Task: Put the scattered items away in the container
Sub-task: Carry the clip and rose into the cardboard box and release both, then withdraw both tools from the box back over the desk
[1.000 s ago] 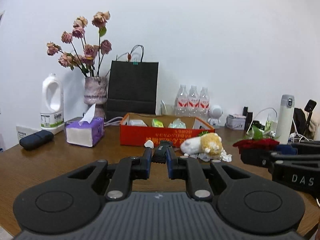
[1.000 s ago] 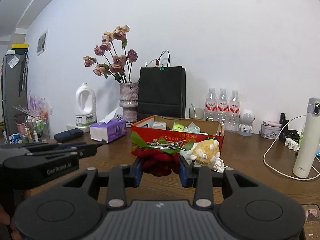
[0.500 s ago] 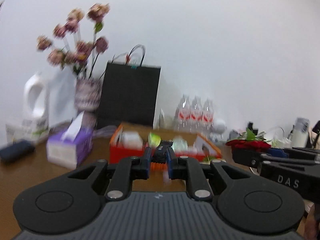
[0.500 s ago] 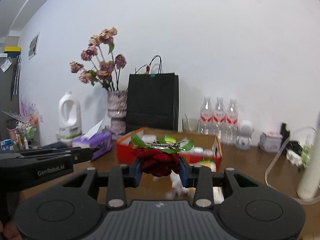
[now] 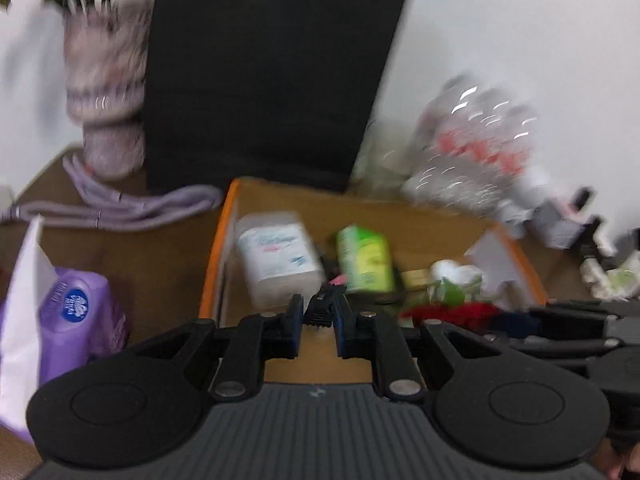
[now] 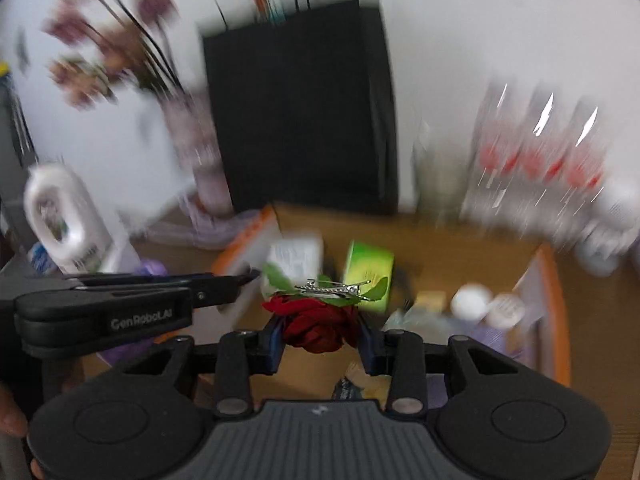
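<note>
**Both claws over the box, each with something in its grip**

A brown wooden desk (image 5: 168,248) stands against a white wall (image 5: 500,20). At the back a tall black bag (image 5: 264,72) leans on the wall, with a mottled vase (image 5: 106,92) of dried flowers to its left and a blurred row of water bottles (image 6: 536,152) to its right. A lilac cable (image 5: 132,210) coils at the foot of the vase. A purple tissue pack (image 5: 76,320) sits near the front left, and a white jug (image 6: 64,220) stands further left.

The orange-edged cardboard box (image 5: 218,248) lies open in the middle of the desk, just in front of the bag. Inside it are a white wipes pack (image 5: 280,256), a green carton (image 5: 364,260) beside that, and small white round things toward the right end; much of this is smeared by blur.

The left claw (image 5: 318,316) tilts down over the box's near edge, clenched on a small black clip (image 5: 322,308). The right claw (image 6: 320,336) tilts down the same way just beside it, above the box, its pads pressed on a red rose (image 6: 316,324) that has green leaves and a silver hairclip (image 6: 332,290) on top. A bit of a person's hand shows at the lower edge behind the left claw.
</note>
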A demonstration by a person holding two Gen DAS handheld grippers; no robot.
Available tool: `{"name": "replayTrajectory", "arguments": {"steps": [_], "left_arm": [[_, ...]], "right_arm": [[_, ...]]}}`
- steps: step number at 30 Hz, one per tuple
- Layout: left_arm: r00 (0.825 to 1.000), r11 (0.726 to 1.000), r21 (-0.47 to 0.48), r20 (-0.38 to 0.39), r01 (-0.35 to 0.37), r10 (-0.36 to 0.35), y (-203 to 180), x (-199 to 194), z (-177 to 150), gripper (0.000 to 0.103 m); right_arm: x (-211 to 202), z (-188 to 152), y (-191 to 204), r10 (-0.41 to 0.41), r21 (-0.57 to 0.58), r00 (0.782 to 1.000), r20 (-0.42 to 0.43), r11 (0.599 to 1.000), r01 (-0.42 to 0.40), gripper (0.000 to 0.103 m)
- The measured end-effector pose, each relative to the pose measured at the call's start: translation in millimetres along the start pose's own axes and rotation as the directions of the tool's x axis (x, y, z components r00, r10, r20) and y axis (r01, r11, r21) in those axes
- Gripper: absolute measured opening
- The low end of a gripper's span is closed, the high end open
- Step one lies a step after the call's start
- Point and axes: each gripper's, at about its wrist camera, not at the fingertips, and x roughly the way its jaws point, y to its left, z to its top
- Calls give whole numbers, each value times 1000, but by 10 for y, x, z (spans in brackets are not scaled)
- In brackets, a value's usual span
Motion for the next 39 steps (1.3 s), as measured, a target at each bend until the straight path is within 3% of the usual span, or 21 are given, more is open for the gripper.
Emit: {"name": "replayTrajectory", "arguments": {"steps": [2, 5, 7, 10, 11, 14, 15, 16, 20, 25, 29, 31, 32, 33, 35, 36, 39], "left_arm": [[997, 1000, 30, -74, 8, -6, 6, 249, 4, 17], [992, 999, 32, -129, 2, 2, 27, 474, -72, 17], [992, 1000, 14, -125, -19, 21, 38, 525, -122, 17], [990, 1000, -20, -139, 3, -6, 77, 473, -97, 23], [990, 1000, -26, -143, 10, -14, 74, 426, -80, 31], [992, 1000, -21, -129, -12, 9, 43, 237, 25, 78], [993, 1000, -19, -121, -4, 2, 48, 160, 57, 84], [993, 1000, -24, -116, 1, -4, 49, 78, 91, 85], [987, 997, -44, -149, -59, 52, 1, -199, 135, 102], [985, 993, -27, -133, -112, 107, -115, -572, 90, 103], [987, 987, 1, -13, -161, 161, -298, -882, -52, 103], [976, 983, 64, 149, -171, 160, -433, -1070, -263, 103], [956, 979, 91, 249, -181, 154, -488, -1157, -394, 103], [920, 973, 109, 363, -202, 150, -544, -1240, -552, 103], [866, 963, 135, 479, -234, 143, -636, -1306, -760, 103], [854, 960, 149, 502, -237, 133, -667, -1319, -832, 103], [857, 963, 177, 507, -204, 89, -700, -1377, -961, 103]], "right_arm": [[382, 103, -105, 2, 46, 991, -131, 999, 4, 36], [776, 134, -225, 10, 106, 972, -236, 994, 15, 39], [928, 113, -270, 9, 124, 962, -273, 992, 26, 41], [941, 83, -303, 14, 155, 959, -284, 987, 31, 46], [894, 92, -317, 21, 166, 961, -277, 986, 26, 47], [623, 152, -371, 58, 203, 970, -238, 979, -9, 54], [501, 181, -396, 71, 206, 972, -223, 978, -24, 61], [390, 219, -415, 78, 209, 975, -209, 977, -34, 69], [-116, 312, -414, 39, 183, 985, -165, 983, -9, 75], [-582, 269, -392, -29, 157, 984, -177, 986, 57, 79], [-859, 124, -382, -68, 165, 989, -128, 982, 89, 83], [-975, -1, -363, -110, 171, 991, -70, 978, 121, 87], [-1037, -81, -343, -140, 173, 990, -30, 974, 144, 87], [-1100, -188, -308, -160, 172, 986, 35, 973, 152, 87], [-1181, -409, -226, -153, 131, 974, 168, 983, 131, 87], [-1208, -546, -181, -145, 101, 960, 239, 987, 124, 87], [-1212, -794, -82, -176, 59, 933, 313, 984, 166, 87]]}}
